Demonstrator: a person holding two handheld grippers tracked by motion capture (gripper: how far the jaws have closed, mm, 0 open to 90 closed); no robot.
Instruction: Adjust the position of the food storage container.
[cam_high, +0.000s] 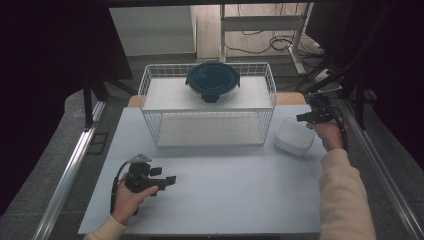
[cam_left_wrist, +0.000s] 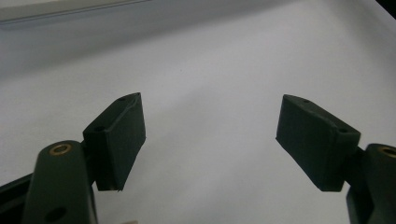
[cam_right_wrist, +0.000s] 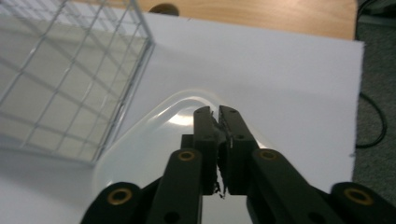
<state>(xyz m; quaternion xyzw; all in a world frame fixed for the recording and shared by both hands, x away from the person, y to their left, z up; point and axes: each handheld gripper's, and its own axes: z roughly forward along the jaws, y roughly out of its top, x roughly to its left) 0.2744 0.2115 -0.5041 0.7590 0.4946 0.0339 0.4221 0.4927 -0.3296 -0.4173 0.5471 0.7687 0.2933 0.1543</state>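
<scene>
While the left gripper (cam_high: 167, 181) rested low at about seven o'clock on the pale grey table top (cam_high: 240, 200), its jaws spread wide over bare surface and holding nothing, the work in hand lay across the table at roughly three o'clock. There the right gripper (cam_high: 306, 117) hung over the white rounded-square plastic container (cam_high: 294, 136), its jaws pressed together with nothing visible between them. In the right gripper view the closed tips (cam_right_wrist: 219, 114) sat above the container's translucent top (cam_right_wrist: 154, 140), toward its far edge; whether they touched it could not be told. The container was nearly as wide as long, so no axis favoured one grasp over another, and the right hand (cam_high: 330, 134) was plainly the nearer one, the left being well apart. Just beside the container, toward nine o'clock from it, stood the white wire basket shelf (cam_high: 150, 87), its corner close enough that, by my judgement, a sideways swing could catch the wires. Farthest off, near twelve o'clock on the shelf's upper tier, sat a round glass bowl with a dark blue clip-on lid (cam_high: 213, 79).
</scene>
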